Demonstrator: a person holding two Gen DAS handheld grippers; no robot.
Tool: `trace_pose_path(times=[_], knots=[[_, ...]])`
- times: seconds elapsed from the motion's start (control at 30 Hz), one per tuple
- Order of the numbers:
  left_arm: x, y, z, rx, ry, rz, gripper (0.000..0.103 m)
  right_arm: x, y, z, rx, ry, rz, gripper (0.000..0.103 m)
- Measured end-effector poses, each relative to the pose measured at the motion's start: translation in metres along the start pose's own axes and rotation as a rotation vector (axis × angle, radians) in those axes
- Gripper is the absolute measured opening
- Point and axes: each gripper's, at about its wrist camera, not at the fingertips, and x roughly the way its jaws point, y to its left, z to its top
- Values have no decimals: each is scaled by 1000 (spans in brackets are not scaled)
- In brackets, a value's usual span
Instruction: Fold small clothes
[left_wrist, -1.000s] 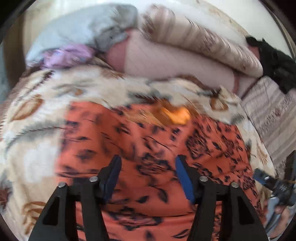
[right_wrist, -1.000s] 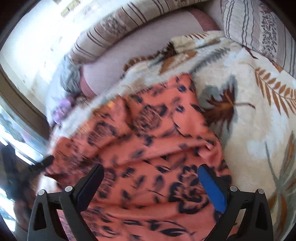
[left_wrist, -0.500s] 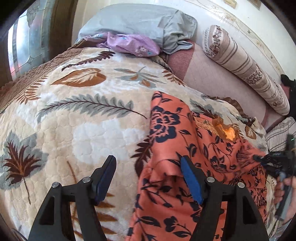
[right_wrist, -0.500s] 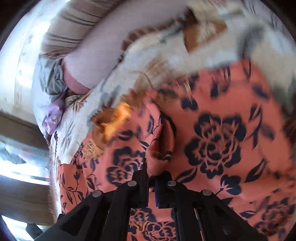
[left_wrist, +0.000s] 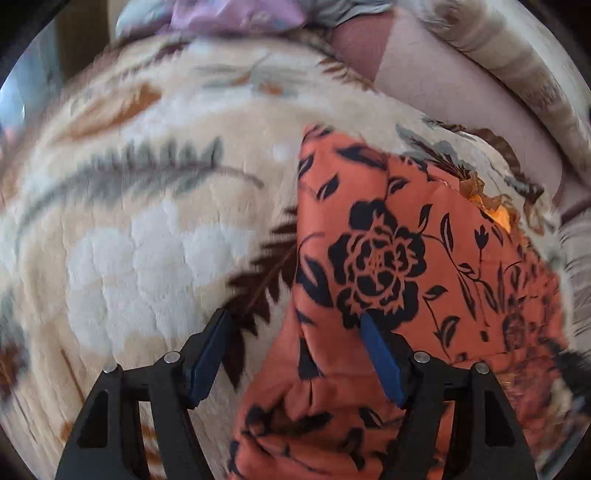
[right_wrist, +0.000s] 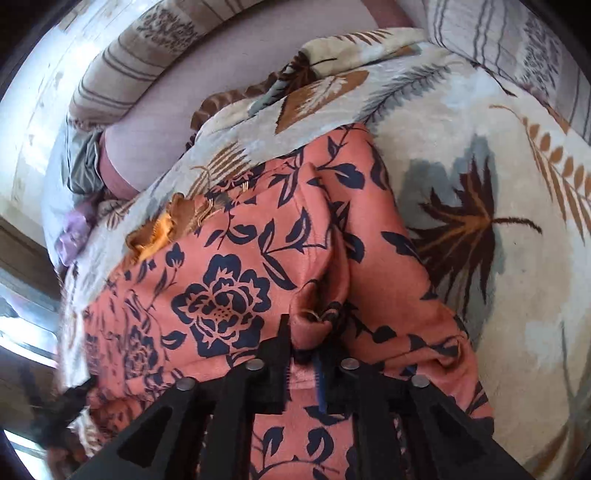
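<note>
Beneath both grippers we see a quilted bedspread in cream, printed with grey, brown and rust leaves; it is the work surface.

Nearest the left wrist camera, the left gripper points down over the left edge of the orange floral garment. Its fingers stand wide apart. One blue pad is over bare bedspread; the other is over the fabric. The garment's edge lies between the pads, and neither pad presses on it.

Nearest the right wrist camera, the right gripper has its fingers narrow, with a bunched fold of the same garment pinched up between them. Its jaws are opening at this moment, but the fold is still clamped. From this fold a raised ridge of fabric runs away from the camera.

Farther out, the garment lies spread on the bedspread. It has dark blue flowers and leaves on orange, and a gold-trimmed patch at its far edge.

Beyond the bedspread we see a pinkish sheet and a striped bolster. At the far corner lie a lilac cloth and a grey cloth. The left view is blurred at its edges.
</note>
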Motion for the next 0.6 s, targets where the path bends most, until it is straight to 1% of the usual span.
trace_pose_path(times=[0.03, 0.07, 0.1, 0.13, 0.17, 0.2, 0.23, 0.27, 0.3, 0.33, 0.37, 0.4, 0.43, 0.5, 0.53, 0.57, 0.6], knots=[[-4, -7, 2, 41, -3, 17, 61, -4, -1, 2, 10, 11, 25, 34], [-9, -10, 3, 55, -11, 3, 37, -10, -3, 5, 20, 8, 62, 57], [-19, -11, 6, 38, -44, -20, 33, -17, -6, 6, 33, -6, 84, 78], [-27, -10, 7, 21, -83, -27, 35, -24, -10, 9, 54, -35, 98, 81], [-34, -10, 9, 5, -130, -25, 42, -30, -14, 13, 78, -62, 102, 81], [-36, -11, 10, -3, -161, -24, 50, -30, -14, 18, 83, -60, 119, 81], [-31, -12, 11, 3, -160, -23, 70, -25, -14, 22, 77, -44, 139, 81], [-13, -18, 11, 44, -93, -5, 73, -13, -13, 24, 54, 3, 140, 77], [6, -21, 9, 88, -10, 35, 72, -1, -17, 24, 25, 57, 117, 40], [10, -20, 5, 99, -25, 36, 73, 8, -16, 20, -8, 98, 58, 15], [3, -21, 5, 95, -60, 37, 69, 9, -13, 21, -48, 101, 24, 11], [-6, -22, 5, 93, -69, 41, 65, 4, -10, 22, -69, 96, 11, 11], [-16, -22, 5, 87, -98, 30, 61, -4, -4, 24, -95, 75, -13, 11], [-33, -24, 5, 89, -181, 10, 65, -22, 9, 27, -152, 10, -45, 20], [-32, -25, 4, 103, -181, 29, 70, -24, 10, 28, -159, 3, -47, 26], [-20, -27, 4, 128, -133, 64, 70, -22, 8, 28, -151, 19, -34, 55], [4, -27, 0, 161, -31, 100, 72, -13, 5, 26, -134, 53, -28, 88]])
